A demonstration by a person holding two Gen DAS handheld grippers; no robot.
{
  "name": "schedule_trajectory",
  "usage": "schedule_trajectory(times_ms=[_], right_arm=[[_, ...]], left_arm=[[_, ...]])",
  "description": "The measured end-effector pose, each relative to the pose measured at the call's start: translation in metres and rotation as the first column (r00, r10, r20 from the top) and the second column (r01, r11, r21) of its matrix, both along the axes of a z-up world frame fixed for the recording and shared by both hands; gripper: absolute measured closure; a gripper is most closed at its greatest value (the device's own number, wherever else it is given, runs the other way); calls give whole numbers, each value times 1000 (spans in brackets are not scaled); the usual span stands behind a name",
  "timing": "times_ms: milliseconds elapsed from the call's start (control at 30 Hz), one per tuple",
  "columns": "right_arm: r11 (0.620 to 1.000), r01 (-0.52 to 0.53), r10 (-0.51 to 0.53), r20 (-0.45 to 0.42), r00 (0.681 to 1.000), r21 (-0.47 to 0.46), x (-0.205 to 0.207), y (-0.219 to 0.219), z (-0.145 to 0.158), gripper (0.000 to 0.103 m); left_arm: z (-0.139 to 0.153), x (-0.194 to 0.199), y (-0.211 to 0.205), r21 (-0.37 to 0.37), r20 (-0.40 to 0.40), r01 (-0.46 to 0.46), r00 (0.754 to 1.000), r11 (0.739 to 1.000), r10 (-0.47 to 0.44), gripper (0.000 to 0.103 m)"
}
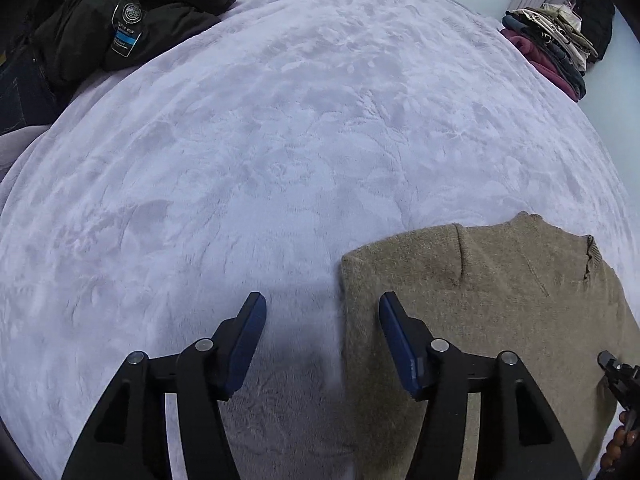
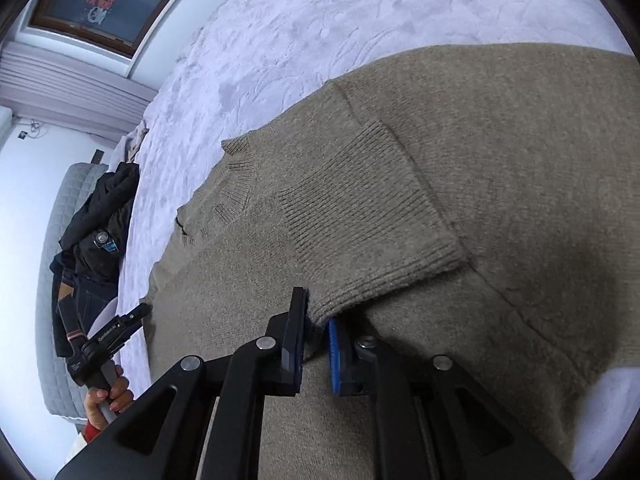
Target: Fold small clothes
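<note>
A tan knit sweater lies flat on a pale lilac plush bedspread, one sleeve folded across its body. My left gripper is open and empty, hovering at the sweater's left edge, one finger over the bedspread and one over the sweater. In the right wrist view the sweater fills the frame. My right gripper is shut on the ribbed cuff of the folded sleeve, holding it over the sweater's body. The neck opening shows to the left.
A dark jacket and jeans lie piled at the bed's far left. A stack of folded clothes sits at the far right edge. The left hand and its gripper handle show at the bed's side.
</note>
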State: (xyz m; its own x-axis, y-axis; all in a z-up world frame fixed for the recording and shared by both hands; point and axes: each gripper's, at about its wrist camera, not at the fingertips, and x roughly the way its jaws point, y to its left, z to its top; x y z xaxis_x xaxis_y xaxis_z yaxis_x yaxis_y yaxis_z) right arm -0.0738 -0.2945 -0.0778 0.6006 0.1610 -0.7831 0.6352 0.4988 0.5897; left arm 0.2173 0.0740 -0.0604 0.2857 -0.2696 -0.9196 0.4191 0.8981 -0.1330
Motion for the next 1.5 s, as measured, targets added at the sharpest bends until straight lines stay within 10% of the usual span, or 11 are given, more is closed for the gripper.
schedule_trajectory(times_ms=[367, 533, 967, 1200, 1500], right_arm=[[975, -9, 8, -4, 1000, -220, -18, 7, 53, 83], [960, -115, 79, -147, 986, -257, 8, 6, 27, 85], [983, -85, 65, -124, 990, -165, -43, 12, 31, 82], [991, -65, 54, -95, 994, -115, -66, 23, 41, 61], [999, -3, -1, -83, 997, -45, -102, 29, 39, 60]], left_arm=[[-19, -72, -16, 126, 29, 146, 988, 981, -151, 42], [-25, -72, 0, 147, 78, 109, 990, 983, -121, 19], [-10, -72, 21, 177, 70, 50, 995, 983, -64, 19], [7, -84, 33, 191, 56, 7, 998, 982, -18, 19], [27, -146, -14, 175, 12, 168, 985, 970, -173, 19]])
